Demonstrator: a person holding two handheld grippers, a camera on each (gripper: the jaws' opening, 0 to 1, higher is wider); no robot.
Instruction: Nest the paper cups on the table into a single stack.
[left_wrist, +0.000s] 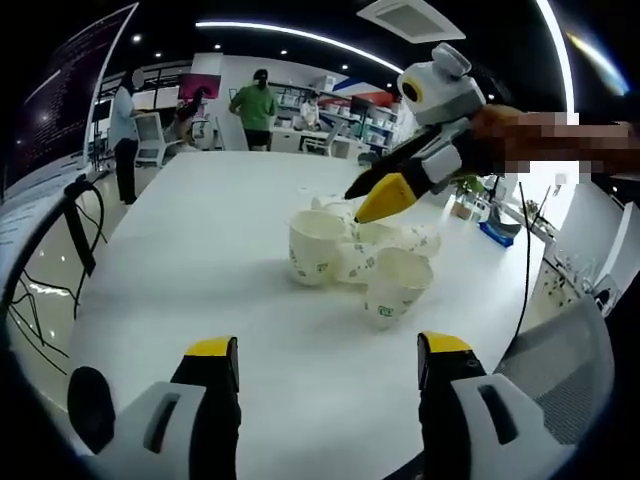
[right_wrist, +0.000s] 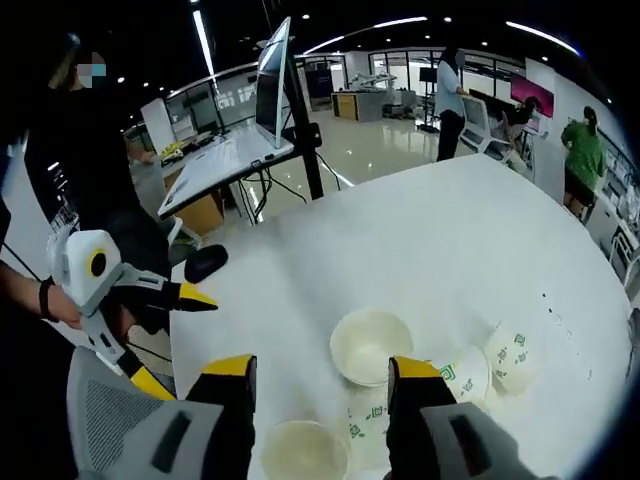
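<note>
Your left gripper (left_wrist: 325, 365) hangs low over the near edge of the white surface (left_wrist: 200, 260), its yellow-tipped fingers (left_wrist: 213, 350) spread wide with nothing between them, and the paper cups (left_wrist: 360, 258) sit in a loose cluster ahead of it, toward the middle of the surface. In the left gripper view the nearest cup (left_wrist: 398, 286) lies tilted with its mouth turned up and toward you, and an upright cup (left_wrist: 316, 245) stands just beside it to the left; both look empty inside, and more cups lie tumbled behind and between them, touching one another. Your right gripper (left_wrist: 385, 196) reaches in from the right, its yellow tip hovering right above the back of the cluster; from this angle you cannot tell whether it touches a cup. In the right gripper view that gripper's own fingers (right_wrist: 232, 372) stand well apart, pinching nothing, and between and just past them you see an open, empty cup (right_wrist: 371, 344) mouth up, another empty cup (right_wrist: 303, 450) at the bottom edge, and cups on their sides (right_wrist: 500, 362) to the right showing green print. The left gripper (right_wrist: 170, 340) appears at the left of that view, held off the surface's edge with its fingers parted. A dark mouse-like object (right_wrist: 205, 263) rests near that edge, and a monitor on a stand (right_wrist: 275, 85) rises beyond the surface
</note>
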